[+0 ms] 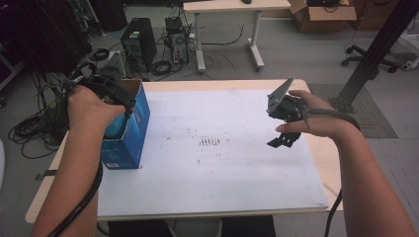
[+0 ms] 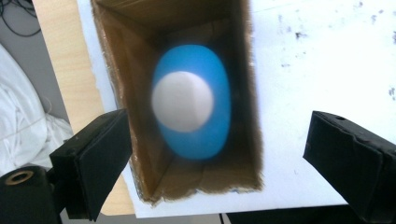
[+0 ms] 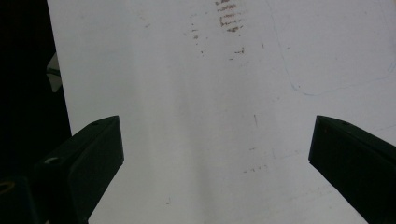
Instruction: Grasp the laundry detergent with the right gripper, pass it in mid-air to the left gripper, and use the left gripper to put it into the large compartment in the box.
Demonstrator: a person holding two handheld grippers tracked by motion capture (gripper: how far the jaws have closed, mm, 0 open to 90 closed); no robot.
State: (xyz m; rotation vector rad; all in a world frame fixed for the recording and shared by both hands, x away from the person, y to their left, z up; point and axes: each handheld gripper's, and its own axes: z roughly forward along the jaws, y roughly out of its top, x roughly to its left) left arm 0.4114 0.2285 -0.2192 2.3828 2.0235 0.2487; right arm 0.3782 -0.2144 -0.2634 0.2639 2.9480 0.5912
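A blue cardboard box (image 1: 129, 133) stands open-topped at the left of the white mat (image 1: 222, 173). Inside it lies a blue egg-shaped thing (image 1: 114, 127). My left gripper (image 1: 121, 101) hovers over the box mouth. In the left gripper view I look straight down into the box (image 2: 126, 70) at the blue thing (image 2: 205, 135), which has a round white patch (image 2: 182, 100); the left gripper (image 2: 219, 154) is open and holds nothing. My right gripper (image 1: 283, 138) hangs over the mat's right side. It (image 3: 215, 158) is open above bare mat (image 3: 187, 93).
Brown smudges (image 1: 210, 142) mark the mat's middle. The wooden table (image 1: 326, 163) shows past the mat's right edge. On the floor beyond are computer towers (image 1: 138, 42), cables (image 1: 34, 123), a desk (image 1: 227, 29) and an office chair (image 1: 370, 61). A black post (image 1: 375, 49) rises at the right.
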